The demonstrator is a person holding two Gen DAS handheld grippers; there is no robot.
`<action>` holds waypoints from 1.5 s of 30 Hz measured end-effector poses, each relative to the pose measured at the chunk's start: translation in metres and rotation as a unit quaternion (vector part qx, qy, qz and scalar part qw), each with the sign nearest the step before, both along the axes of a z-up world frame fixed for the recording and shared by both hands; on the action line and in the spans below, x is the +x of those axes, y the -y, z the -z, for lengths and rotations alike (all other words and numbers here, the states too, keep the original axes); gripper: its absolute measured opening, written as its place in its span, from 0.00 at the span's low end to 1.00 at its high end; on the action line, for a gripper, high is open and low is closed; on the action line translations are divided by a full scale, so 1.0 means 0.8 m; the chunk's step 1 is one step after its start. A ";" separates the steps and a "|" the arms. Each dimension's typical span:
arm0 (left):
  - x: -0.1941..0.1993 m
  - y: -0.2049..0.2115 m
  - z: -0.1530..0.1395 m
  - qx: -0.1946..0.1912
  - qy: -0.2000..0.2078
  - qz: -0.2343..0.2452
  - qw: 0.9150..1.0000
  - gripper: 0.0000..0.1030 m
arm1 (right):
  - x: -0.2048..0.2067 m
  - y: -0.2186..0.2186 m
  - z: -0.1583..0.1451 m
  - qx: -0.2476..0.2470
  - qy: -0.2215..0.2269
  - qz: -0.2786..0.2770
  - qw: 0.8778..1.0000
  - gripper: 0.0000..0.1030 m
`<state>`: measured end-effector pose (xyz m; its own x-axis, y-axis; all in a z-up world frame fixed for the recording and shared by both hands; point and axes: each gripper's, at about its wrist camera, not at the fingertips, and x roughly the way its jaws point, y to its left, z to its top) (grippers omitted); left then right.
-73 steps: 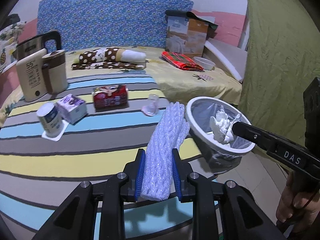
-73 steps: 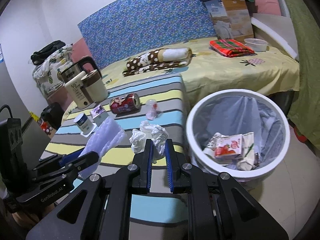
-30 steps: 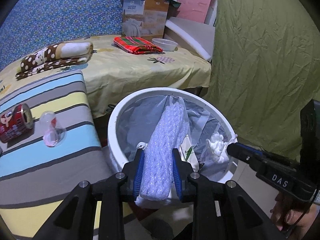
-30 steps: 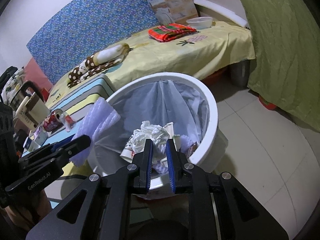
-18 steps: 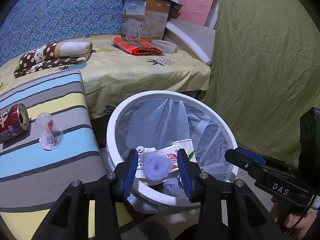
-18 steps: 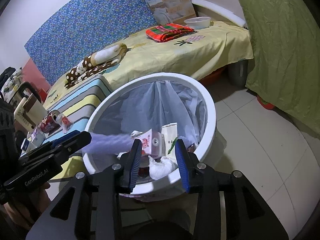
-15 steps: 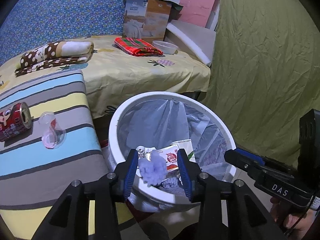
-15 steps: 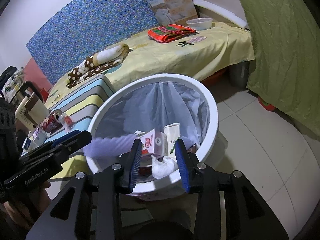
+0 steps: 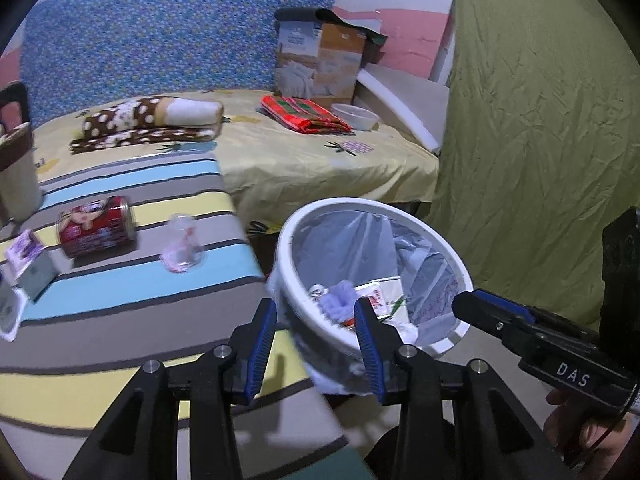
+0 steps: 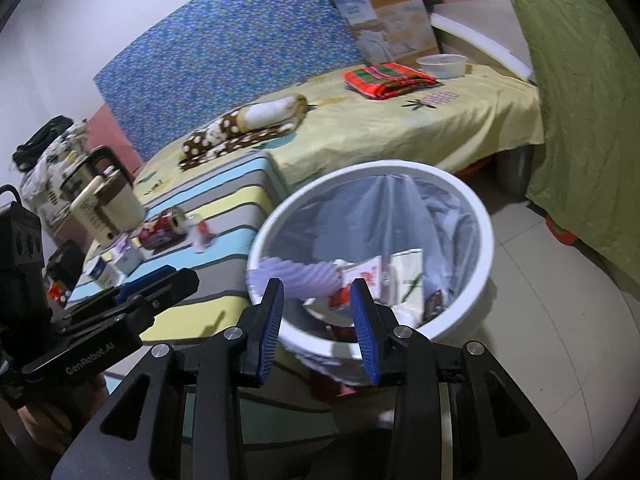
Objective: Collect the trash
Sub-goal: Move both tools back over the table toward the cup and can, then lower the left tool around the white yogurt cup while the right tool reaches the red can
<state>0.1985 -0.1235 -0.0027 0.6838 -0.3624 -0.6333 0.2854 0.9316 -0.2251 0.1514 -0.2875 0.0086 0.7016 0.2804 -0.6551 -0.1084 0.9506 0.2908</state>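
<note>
The white trash bin point(image 9: 400, 205) with a clear liner stands on the floor beside the striped table point(image 9: 120, 320); it also shows in the right wrist view point(image 10: 486, 240). The lilac bubble wrap point(image 9: 340, 300) lies inside it among cartons, also seen in the right wrist view point(image 10: 304, 276). My left gripper point(image 9: 316, 332) is open and empty at the bin's near rim. My right gripper point(image 10: 318, 312) is open and empty above the bin's near rim. A red can point(image 9: 96, 226), a clear plastic cup point(image 9: 182, 244) and a small purple carton point(image 9: 28, 256) lie on the table.
A cream kettle point(image 10: 108, 200) stands at the table's far left. Behind is a bed with yellow sheet point(image 9: 320, 160), a spotted blanket point(image 9: 152, 120), red cloth point(image 9: 304, 118), a bowl point(image 9: 356, 116) and a cardboard box point(image 9: 320, 64). A green curtain point(image 9: 540, 120) hangs on the right.
Both grippers opened over the bin: the bubble wrap and the crumpled tissue dropped in. Since then both have drawn back, and the left view has swung toward the table.
</note>
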 end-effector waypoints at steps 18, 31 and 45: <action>-0.063 -0.083 -0.010 0.014 0.015 -0.068 0.997 0.39 | -0.020 -0.086 -0.005 -0.006 0.007 -0.101 0.995 0.36; -0.085 -0.146 -0.005 0.019 0.013 -0.124 0.992 0.39 | -0.020 -0.135 -0.008 0.001 0.010 -0.142 0.990 0.49; -0.075 -0.221 0.001 0.026 0.006 -0.183 0.983 0.39 | 0.002 -0.171 -0.011 -0.014 0.009 -0.176 0.984 0.49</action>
<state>0.1384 0.0531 -0.0033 0.7699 -0.0574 -0.6356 -0.0691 0.9826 -0.1724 0.1527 -0.1505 0.0176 0.5763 0.4896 -0.6544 -0.4368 0.8613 0.2597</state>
